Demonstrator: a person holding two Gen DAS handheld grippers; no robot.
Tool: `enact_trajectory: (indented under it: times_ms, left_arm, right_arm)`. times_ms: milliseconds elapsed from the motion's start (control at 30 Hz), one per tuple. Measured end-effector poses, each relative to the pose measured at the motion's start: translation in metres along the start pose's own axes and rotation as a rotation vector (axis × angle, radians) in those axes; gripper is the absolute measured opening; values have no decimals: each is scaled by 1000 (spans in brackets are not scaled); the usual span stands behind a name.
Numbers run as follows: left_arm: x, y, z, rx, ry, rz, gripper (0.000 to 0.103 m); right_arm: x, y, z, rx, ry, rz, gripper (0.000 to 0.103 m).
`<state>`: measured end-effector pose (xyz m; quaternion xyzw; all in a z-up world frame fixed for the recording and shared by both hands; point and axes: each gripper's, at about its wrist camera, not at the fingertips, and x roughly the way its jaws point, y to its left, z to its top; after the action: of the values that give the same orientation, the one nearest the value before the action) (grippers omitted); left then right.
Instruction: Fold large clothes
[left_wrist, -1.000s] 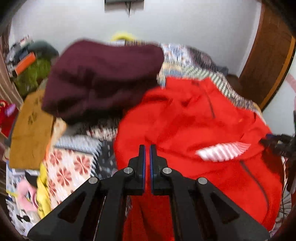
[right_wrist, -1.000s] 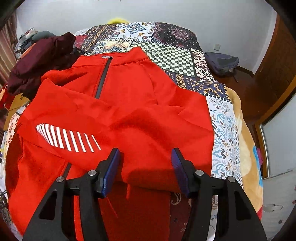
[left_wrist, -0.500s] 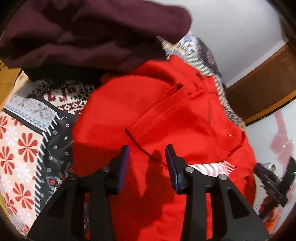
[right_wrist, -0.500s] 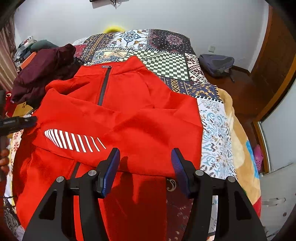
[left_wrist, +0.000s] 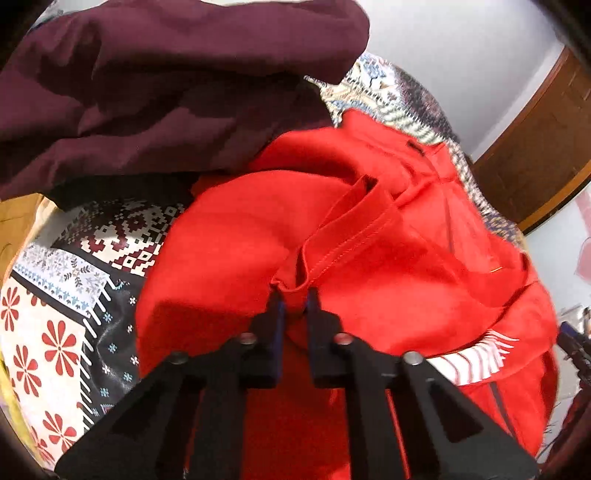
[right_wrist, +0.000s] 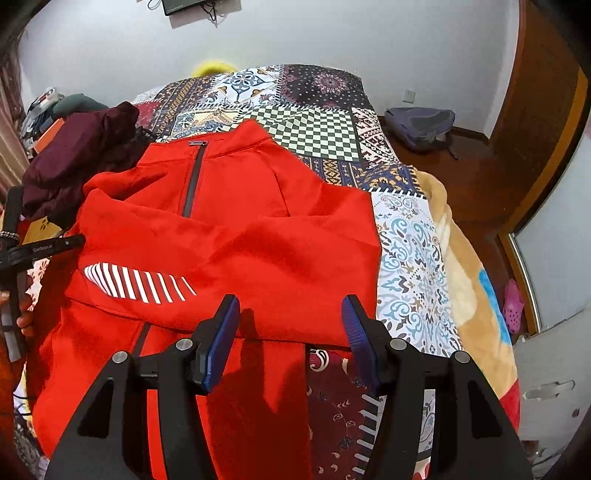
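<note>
A red zip jacket (right_wrist: 258, 229) with a white striped patch lies spread on the patchwork bed (right_wrist: 321, 129), one sleeve folded across its front. In the left wrist view my left gripper (left_wrist: 293, 295) is shut on a bunched fold of the red jacket (left_wrist: 369, 266), right at the stitched sleeve cuff (left_wrist: 343, 240). The right wrist view shows that same left gripper (right_wrist: 48, 243) at the jacket's left edge. My right gripper (right_wrist: 291, 314) hovers open above the folded sleeve's lower edge, and its blue pads hold nothing.
A heap of maroon clothing (left_wrist: 166, 92) lies just beyond the jacket on the left (right_wrist: 74, 158). A backpack (right_wrist: 421, 125) sits on the floor by the wall, and a wooden door (right_wrist: 535, 110) stands at the right. A hand (right_wrist: 22, 314) shows at the left edge.
My left gripper came down to the jacket, opened, then shut on the fold at the sleeve cuff. The right gripper stayed open and barely shifted.
</note>
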<state>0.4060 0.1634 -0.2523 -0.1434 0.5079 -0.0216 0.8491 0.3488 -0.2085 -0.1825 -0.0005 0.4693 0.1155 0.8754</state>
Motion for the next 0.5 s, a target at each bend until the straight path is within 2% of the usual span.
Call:
enact_trajectory:
  times_ms: [167,367,500]
  left_arm:
    - [-45,6,-3,9,-102,15,4]
    - [-107,16,-18,54,-242,114,4]
    - [-111,22,-33,76,-247,186,4]
  right_arm:
    - [-1,-2,6,-11,-13,-14,53]
    - [9,7,11,-71,-1,-37,54]
    - [32,12,8,-82,63,-20,54]
